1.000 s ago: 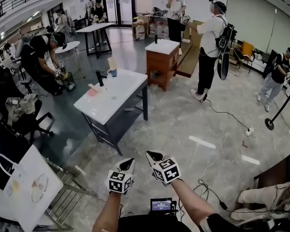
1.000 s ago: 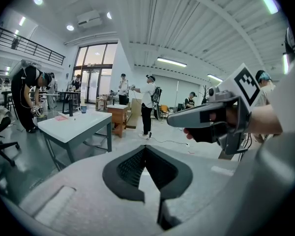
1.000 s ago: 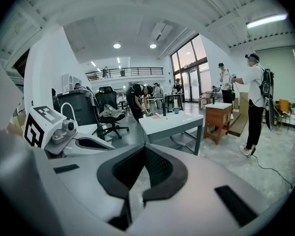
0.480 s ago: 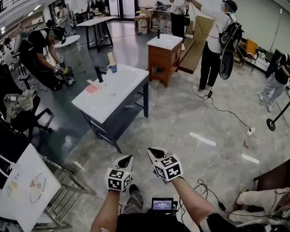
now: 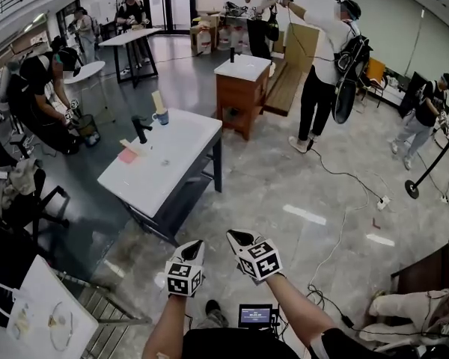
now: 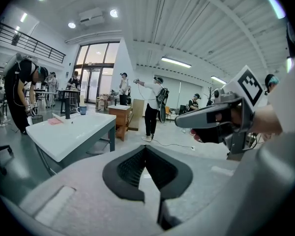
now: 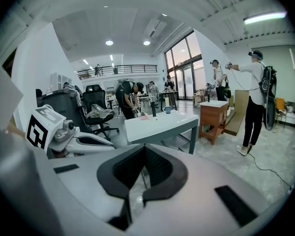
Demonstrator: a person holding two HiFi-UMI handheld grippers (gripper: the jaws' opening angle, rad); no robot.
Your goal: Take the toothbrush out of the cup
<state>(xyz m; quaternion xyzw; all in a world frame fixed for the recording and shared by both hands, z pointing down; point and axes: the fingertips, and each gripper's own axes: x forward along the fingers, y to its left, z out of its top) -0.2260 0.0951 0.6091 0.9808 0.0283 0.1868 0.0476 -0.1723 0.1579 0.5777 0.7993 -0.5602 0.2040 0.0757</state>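
Well, with left gripper (image 5: 194, 247) and right gripper (image 5: 238, 239) both closed and empty, well short of the tabletop (image 5: 165, 163) whose far corner carries the cup (image 5: 160, 117) with the toothbrush (image 5: 158, 101) upright inside, a hasty reach might knock it over.

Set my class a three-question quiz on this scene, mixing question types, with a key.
1. True or false: the blue cup stands on the white table.
2. The right gripper has its jaws: A) together, empty; B) closed on the toothbrush; C) wide apart.
3. Fill in: the flat item near the black tap is ___ in colour.
Key: 1 true; 2 A; 3 pink.
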